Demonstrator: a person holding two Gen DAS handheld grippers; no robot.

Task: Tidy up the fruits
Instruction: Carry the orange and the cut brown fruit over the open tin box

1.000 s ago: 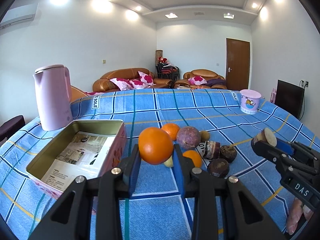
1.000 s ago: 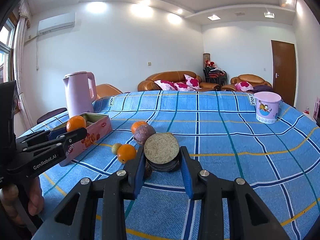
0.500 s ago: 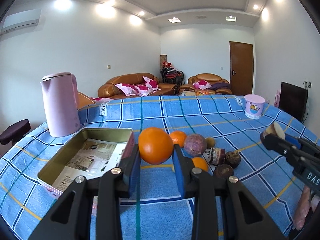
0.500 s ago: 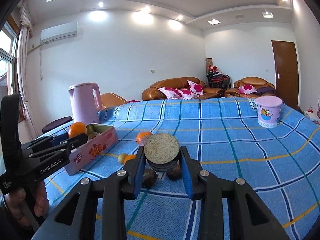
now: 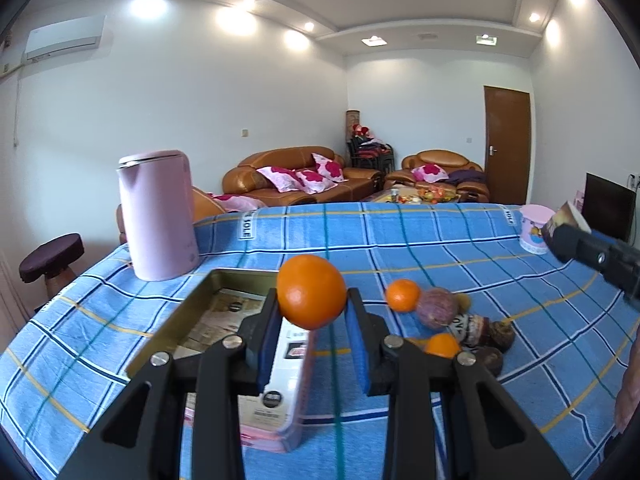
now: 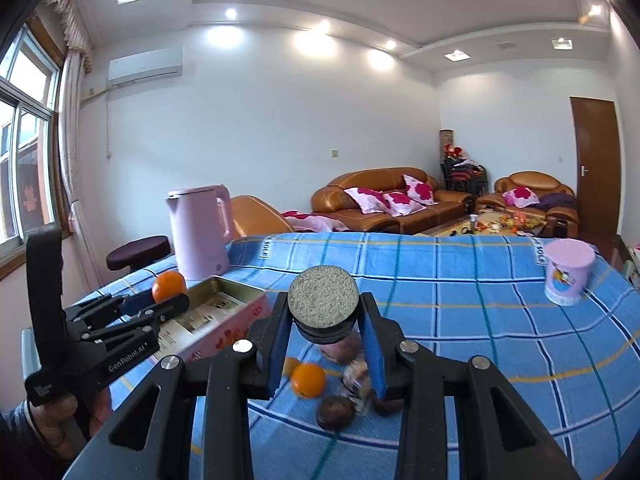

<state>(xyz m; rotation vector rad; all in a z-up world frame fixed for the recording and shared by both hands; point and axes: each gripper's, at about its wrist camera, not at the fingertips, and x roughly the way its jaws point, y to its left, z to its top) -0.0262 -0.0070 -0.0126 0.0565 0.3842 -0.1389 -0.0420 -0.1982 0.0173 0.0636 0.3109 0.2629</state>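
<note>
Left gripper (image 5: 312, 312) clamped on a large orange (image 5: 311, 291), blue pads pressing both sides, fruit held clear above the blue plaid tablecloth (image 5: 420, 248) and just over the right wall of the open tin box (image 5: 176, 320); box has printed paper lining its floor, no fruit visible in it. Right gripper (image 6: 326, 328) closed on a small dark jar with a round cork-textured lid (image 6: 323, 296), lid facing the camera, jar lifted off the cloth. Loose pile sits at about 3 o'clock of the held orange in the left view: a small orange (image 5: 403, 295) touching a purple passion fruit (image 5: 437, 307), another small orange (image 5: 442, 345) nearer the camera, a labelled jar lying on its side (image 5: 468, 326), two dark wrinkled fruits (image 5: 502, 334) beside it. Pink kettle (image 5: 158, 216) stands upright at 10 o'clock, just behind the tin. Pink printed cup (image 6: 569, 272) stands at 2 o'clock, well apart from the pile. In the right view a hand (image 6: 52, 416) grips the left tool's handle at 8 o'clock
</note>
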